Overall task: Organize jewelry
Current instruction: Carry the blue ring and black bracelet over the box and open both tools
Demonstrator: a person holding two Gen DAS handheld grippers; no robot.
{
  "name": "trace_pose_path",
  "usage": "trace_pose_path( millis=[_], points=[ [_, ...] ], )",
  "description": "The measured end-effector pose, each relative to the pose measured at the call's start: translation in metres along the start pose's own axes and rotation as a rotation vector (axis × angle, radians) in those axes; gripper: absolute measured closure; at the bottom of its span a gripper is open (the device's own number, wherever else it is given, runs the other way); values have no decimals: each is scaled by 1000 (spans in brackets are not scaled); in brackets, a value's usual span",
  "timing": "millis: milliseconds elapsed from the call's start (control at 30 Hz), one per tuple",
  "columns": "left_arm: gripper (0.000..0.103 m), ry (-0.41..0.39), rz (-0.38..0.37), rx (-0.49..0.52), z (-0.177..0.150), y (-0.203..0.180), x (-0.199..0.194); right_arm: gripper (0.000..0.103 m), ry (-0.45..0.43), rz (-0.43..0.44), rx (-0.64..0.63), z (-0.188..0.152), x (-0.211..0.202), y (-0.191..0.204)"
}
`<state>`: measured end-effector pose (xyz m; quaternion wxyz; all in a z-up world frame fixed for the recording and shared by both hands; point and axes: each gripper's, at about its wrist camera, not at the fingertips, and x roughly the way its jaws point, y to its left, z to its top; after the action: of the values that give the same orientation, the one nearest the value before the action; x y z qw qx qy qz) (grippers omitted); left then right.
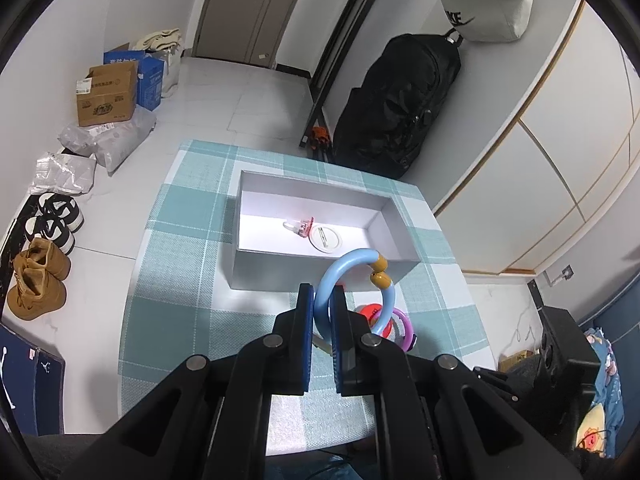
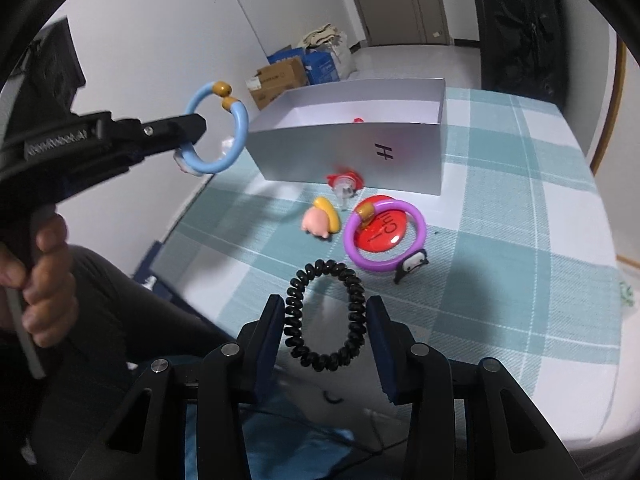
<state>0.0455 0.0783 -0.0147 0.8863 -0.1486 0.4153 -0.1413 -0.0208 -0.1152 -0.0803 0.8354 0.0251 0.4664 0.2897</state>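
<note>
My left gripper (image 1: 322, 300) is shut on a light blue bangle (image 1: 352, 280) with yellow-brown end beads, held in the air just before the near wall of the open grey box (image 1: 280, 270). It also shows in the right wrist view (image 2: 192, 136), with the bangle (image 2: 240, 136) beside the box (image 2: 360, 152). In the box lie a white round badge (image 1: 326, 238) and a pink clip (image 1: 298, 227). My right gripper (image 2: 326, 320) is shut on a black spiral hair tie (image 2: 325, 314) above the cloth. A purple bangle (image 2: 386, 236), red badge (image 2: 380, 228), pink-and-yellow charm (image 2: 320, 220), red clip (image 2: 345, 184) and penguin charm (image 2: 412, 266) lie on the cloth.
The table has a teal checked cloth (image 1: 188, 264). Shoes (image 1: 38, 280), cardboard boxes (image 1: 108, 92) and parcels sit on the floor at left. A black bag (image 1: 396, 108) leans on the wall behind the table. My left hand (image 2: 36, 276) holds the left gripper's handle.
</note>
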Motion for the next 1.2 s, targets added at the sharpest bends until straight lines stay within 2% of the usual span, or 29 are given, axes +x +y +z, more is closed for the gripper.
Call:
trace_pose_path(
  millis=[367, 667, 900, 1200],
  points=[
    [99, -41, -23, -47, 5, 9, 0, 63, -99, 83, 27, 11, -19, -3],
    [99, -66, -27, -56, 13, 14, 5, 63, -188, 108, 89, 34, -36, -21],
    [99, -58, -26, -62, 23, 14, 14, 63, -210, 120, 100, 61, -42, -32],
    [99, -34, -26, -37, 33, 9, 28, 63, -225, 150, 56, 97, -33, -36]
  ],
)
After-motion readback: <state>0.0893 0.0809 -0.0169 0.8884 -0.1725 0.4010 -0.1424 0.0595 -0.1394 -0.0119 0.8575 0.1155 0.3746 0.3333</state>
